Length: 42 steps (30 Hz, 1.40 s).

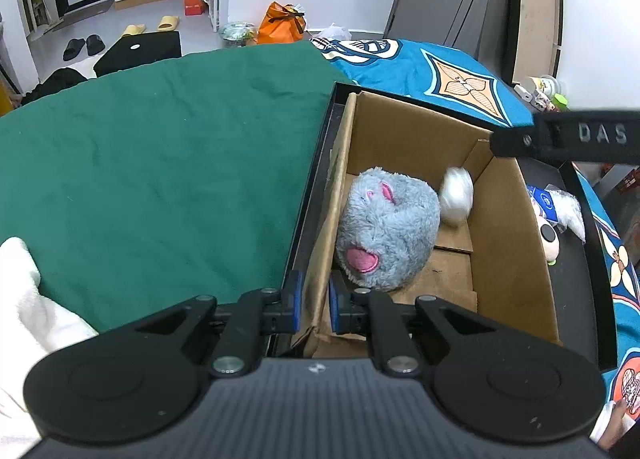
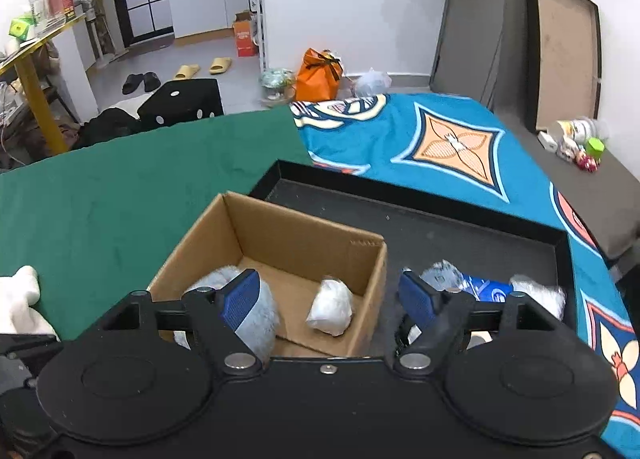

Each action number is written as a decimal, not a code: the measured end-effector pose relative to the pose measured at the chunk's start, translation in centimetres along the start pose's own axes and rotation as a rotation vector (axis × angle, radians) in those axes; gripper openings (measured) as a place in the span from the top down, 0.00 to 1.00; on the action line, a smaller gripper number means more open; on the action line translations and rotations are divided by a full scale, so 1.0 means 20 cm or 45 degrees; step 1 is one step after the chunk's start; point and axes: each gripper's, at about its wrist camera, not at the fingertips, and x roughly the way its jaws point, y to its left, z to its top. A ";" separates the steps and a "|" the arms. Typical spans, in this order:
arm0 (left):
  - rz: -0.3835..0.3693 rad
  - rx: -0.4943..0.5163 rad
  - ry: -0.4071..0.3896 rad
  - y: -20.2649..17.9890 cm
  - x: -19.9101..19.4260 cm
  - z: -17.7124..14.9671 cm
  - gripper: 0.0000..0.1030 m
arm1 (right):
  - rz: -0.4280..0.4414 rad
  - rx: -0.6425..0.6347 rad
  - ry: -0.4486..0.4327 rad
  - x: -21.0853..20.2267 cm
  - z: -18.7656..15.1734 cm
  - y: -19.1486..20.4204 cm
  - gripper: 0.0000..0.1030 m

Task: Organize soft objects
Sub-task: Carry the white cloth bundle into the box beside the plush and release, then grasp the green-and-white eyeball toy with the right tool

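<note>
A cardboard box (image 1: 504, 227) stands in a black tray (image 1: 588, 219). Inside it lie a grey plush toy with pink patches (image 1: 386, 233) and a white wrapped soft ball (image 1: 457, 195). My left gripper (image 1: 314, 299) is shut on the box's left wall. My right gripper (image 2: 330, 297) is open above the box (image 2: 288, 235), over the white ball (image 2: 331, 313) and beside the grey plush (image 2: 256, 313); one of its fingers reaches into the left wrist view at upper right (image 1: 568, 137). A white soft item in blue-printed wrapping (image 2: 480, 287) lies in the tray (image 2: 440, 231) to the right of the box.
A green cloth (image 1: 160, 163) and a blue patterned cloth (image 2: 440, 139) cover the table. A white fluffy fabric (image 1: 24, 299) lies at the left edge. A pale round toy with a black spot (image 1: 548, 237) lies in the tray. Small bottles and toys (image 2: 576, 139) stand at far right.
</note>
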 end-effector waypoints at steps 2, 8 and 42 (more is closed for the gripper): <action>0.003 0.004 -0.001 0.00 0.00 0.00 0.88 | -0.004 -0.006 0.008 -0.02 -0.02 -0.02 0.26; 0.015 0.015 0.002 0.00 0.00 0.00 0.88 | -0.006 -0.009 0.037 -0.07 -0.05 -0.10 0.25; 0.240 0.179 0.059 -0.21 -0.02 0.10 0.32 | 0.097 0.396 0.135 0.16 -0.26 -0.81 0.37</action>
